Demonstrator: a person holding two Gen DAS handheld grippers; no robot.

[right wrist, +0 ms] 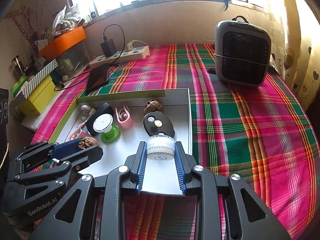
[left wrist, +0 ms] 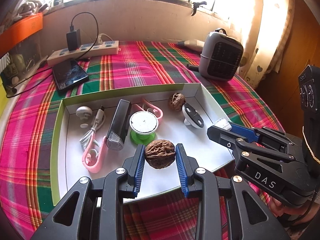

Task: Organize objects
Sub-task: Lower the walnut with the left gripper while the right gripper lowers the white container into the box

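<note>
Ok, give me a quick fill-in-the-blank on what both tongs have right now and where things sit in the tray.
1. The left tongs are shut on a ____.
2. The right tongs grip a white ribbed ____.
3. A second walnut lies at the tray's far ____ corner.
4. The white disc stands on a ____ base.

Missing words: walnut; cap; right; green

Walnut [left wrist: 160, 153]: rough, wrinkled brown shell, matt.
Tray [left wrist: 210, 98]: smooth white card.
Tablecloth [right wrist: 250, 124]: woven plaid cloth.
Cap [right wrist: 160, 149]: ribbed white plastic.
Phone [left wrist: 70, 74], 10 o'clock: glossy.
</note>
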